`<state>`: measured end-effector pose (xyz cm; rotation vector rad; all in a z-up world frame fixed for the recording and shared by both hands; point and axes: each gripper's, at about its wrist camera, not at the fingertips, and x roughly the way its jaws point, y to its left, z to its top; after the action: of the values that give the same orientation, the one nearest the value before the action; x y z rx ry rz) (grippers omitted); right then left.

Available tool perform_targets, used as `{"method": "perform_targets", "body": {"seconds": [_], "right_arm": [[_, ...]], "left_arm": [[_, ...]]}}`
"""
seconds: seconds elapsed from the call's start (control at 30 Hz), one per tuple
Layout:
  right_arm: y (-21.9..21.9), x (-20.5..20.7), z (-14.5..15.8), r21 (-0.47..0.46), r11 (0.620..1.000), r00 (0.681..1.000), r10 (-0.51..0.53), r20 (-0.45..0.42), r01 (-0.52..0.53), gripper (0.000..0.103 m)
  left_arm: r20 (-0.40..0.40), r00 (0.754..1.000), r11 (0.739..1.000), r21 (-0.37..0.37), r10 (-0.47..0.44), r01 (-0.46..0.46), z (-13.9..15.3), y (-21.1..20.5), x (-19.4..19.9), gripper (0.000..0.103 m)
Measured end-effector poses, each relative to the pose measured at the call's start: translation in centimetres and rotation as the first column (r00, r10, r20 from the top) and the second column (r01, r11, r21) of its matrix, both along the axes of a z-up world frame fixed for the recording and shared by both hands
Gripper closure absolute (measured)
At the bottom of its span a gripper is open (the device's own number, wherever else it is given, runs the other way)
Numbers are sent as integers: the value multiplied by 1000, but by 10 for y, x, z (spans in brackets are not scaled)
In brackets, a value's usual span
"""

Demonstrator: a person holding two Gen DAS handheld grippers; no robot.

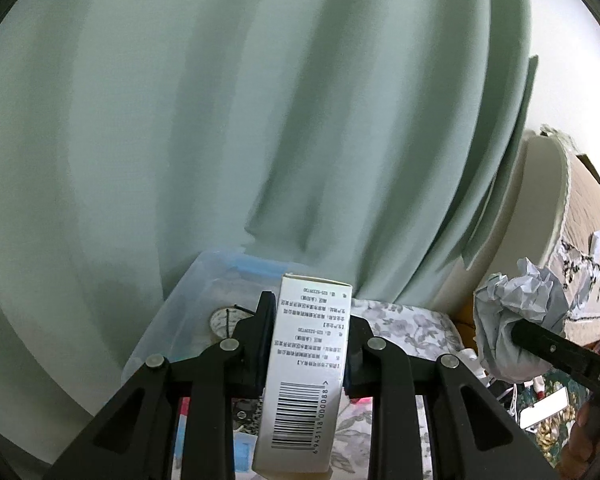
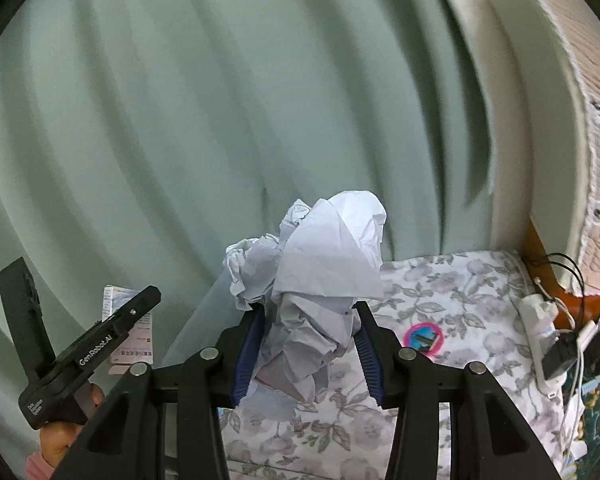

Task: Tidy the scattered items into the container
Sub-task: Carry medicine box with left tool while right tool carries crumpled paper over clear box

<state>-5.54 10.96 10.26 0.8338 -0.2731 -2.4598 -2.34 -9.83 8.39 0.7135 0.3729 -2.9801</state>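
My left gripper [image 1: 312,314] is shut on a white carton [image 1: 306,364] with a barcode and small print, held upright above the bed. Just beyond it stands a clear plastic container [image 1: 180,312] with a round item inside. My right gripper [image 2: 310,312] is shut on a ball of crumpled white paper [image 2: 316,280] that bulges above its blue pads [image 2: 246,360]. In the left wrist view that paper [image 1: 516,312] hangs at the right, one black finger [image 1: 540,342] pressed against it. The right wrist view shows the carton [image 2: 118,300] at the lower left, in the left gripper.
A green curtain [image 1: 260,120] fills the background behind the container. Floral bedding [image 2: 440,292] lies below. A white power strip [image 2: 540,332] with cables and chargers sits at the right, beside a round white object with lace trim [image 2: 548,120]. A pink round item [image 2: 422,338] lies on the bedding.
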Motion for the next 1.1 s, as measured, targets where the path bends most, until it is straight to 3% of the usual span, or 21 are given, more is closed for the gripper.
{"method": "perform_targets", "body": {"seconds": [0.57,1.1], "right_arm": [[-96,-6,-24,134,979,987,148,64,-155,54],[-146,-19,-60,197,949,962,216,166,-247,53]], "left_arm": [[59,995,991,102,79,-85,-40,-72,-6,75],[151,987,986,145,63,-85,-78,-96,-30,75]]}}
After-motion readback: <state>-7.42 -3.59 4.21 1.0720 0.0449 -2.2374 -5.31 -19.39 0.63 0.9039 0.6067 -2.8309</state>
